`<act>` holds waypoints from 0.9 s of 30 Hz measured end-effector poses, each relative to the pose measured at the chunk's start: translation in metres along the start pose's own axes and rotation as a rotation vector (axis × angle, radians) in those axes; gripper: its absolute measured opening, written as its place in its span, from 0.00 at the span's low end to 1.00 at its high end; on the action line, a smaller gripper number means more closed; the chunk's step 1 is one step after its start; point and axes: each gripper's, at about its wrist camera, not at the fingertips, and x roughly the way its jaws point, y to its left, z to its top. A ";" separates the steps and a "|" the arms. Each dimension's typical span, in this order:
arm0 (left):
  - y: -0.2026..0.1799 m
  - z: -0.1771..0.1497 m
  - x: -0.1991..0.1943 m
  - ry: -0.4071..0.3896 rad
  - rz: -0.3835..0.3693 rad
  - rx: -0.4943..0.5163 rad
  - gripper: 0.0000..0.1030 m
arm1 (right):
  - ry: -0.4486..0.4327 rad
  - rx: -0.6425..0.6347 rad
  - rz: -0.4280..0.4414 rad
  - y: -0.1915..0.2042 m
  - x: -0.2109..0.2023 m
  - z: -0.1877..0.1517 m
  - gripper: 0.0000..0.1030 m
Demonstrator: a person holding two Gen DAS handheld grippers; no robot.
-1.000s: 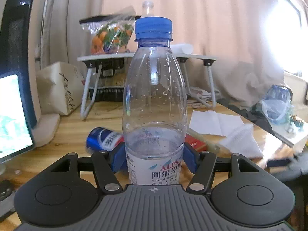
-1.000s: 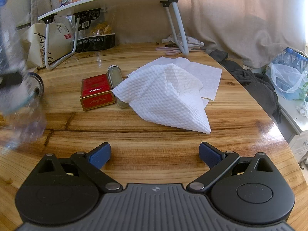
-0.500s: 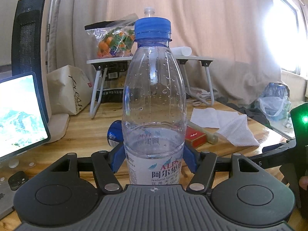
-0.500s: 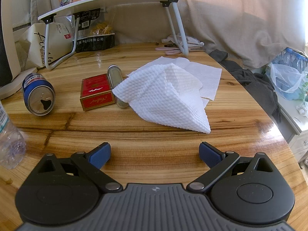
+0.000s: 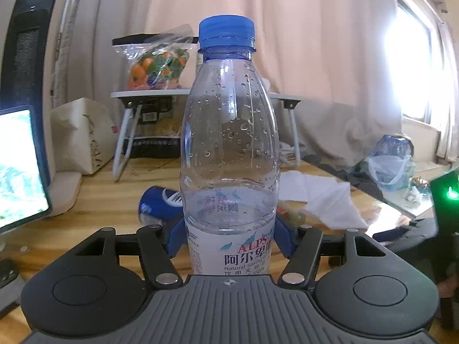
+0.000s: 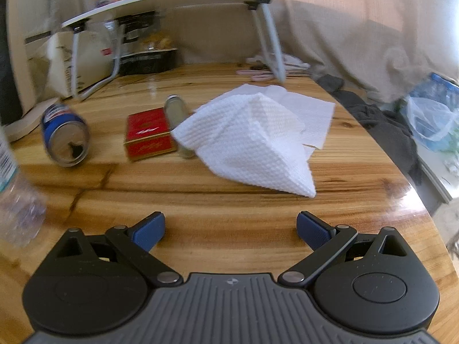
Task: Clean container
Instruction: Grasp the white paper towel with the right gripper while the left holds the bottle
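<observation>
My left gripper (image 5: 229, 236) is shut on a clear plastic water bottle (image 5: 229, 149) with a blue cap, held upright, about a third full, with droplets inside. The bottle also shows blurred at the left edge of the right wrist view (image 6: 14, 200). My right gripper (image 6: 231, 226) is open and empty, low over the wooden table (image 6: 229, 200). A crumpled white cloth (image 6: 252, 143) lies ahead of it on flat paper towels (image 6: 312, 111). The cloth also shows in the left wrist view (image 5: 332, 203).
A blue soda can (image 6: 66, 137) lies on its side at the left. A red box (image 6: 149, 133) and a small glass jar (image 6: 178, 114) lie beside the cloth. A folding lap table (image 6: 172, 0) stands at the back. A screen (image 5: 20, 166) is at far left.
The left gripper has carried the bottle a little, so the background shifted. The right gripper has moved slightly forward toward the cloth, and its view is blurred.
</observation>
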 end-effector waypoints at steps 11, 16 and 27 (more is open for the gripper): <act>0.009 0.016 0.054 0.041 -0.150 -0.031 0.62 | -0.146 -0.063 -0.016 -0.026 -0.019 0.056 1.00; 0.021 0.009 0.070 0.037 -0.243 -0.077 0.63 | -0.067 0.027 0.092 -0.036 0.026 0.066 0.92; 0.023 0.010 0.056 0.017 -0.315 -0.018 0.63 | -0.076 0.074 0.114 -0.055 0.039 0.051 0.15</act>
